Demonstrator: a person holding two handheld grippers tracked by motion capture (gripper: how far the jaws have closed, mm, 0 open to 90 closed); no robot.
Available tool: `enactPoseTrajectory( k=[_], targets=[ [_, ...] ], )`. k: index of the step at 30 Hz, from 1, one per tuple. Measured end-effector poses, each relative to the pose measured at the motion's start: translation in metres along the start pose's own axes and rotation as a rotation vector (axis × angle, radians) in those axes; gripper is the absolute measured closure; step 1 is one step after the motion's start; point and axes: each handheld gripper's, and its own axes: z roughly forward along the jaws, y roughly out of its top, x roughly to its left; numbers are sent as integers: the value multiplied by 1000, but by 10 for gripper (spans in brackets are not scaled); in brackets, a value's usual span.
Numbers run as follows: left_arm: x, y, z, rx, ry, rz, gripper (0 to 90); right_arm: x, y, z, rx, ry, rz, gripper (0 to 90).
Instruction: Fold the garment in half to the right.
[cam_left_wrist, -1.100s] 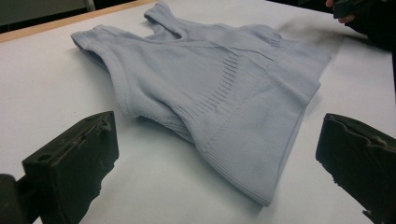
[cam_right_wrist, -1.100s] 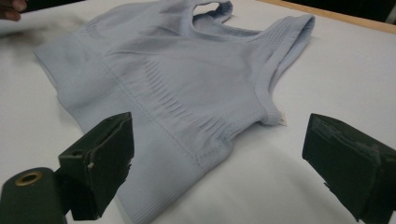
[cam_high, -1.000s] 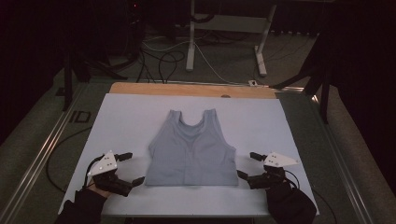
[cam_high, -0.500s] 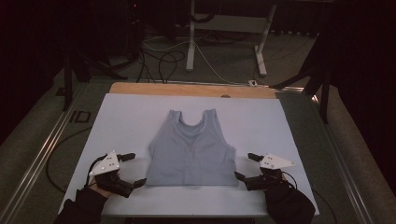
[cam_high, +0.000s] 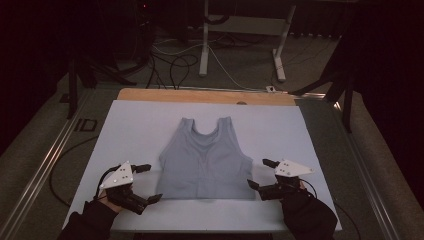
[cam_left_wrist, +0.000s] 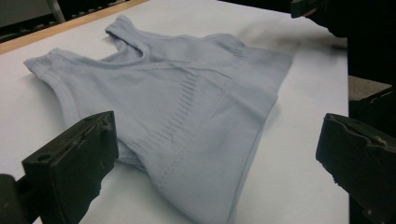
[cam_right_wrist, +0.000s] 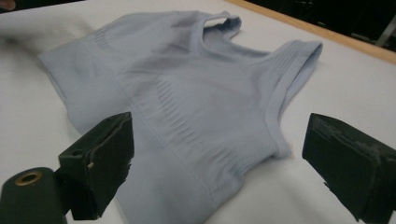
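Observation:
A pale blue sleeveless top (cam_high: 206, 160) lies flat on the white table cover (cam_high: 140, 125), straps toward the far side. My left gripper (cam_high: 148, 183) stands open at the top's lower left corner, jaws spread on either side of the hem (cam_left_wrist: 187, 154). My right gripper (cam_high: 262, 174) stands open at the lower right corner, its jaws straddling the side edge of the top (cam_right_wrist: 187, 121). Nothing is pinched between either pair of jaws. Dark-sleeved hands hold both grippers from the near edge.
A wooden strip (cam_high: 205, 96) runs along the table's far edge. Beyond it, desk legs (cam_high: 204, 40) and cables (cam_high: 175, 65) sit on the dark floor. A metal rail (cam_high: 45, 165) lines the table's left side. White cover stretches bare around the top.
Both grippers have edged slightly inward toward the top's lower corners. The top itself lies as before.

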Motion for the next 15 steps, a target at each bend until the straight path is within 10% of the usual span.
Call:
enactPoseTrajectory(
  k=[15],
  targets=[
    [-1,30,0,41,11,-4,4,-9,62,20,-16,6,-63,94]
  ],
)
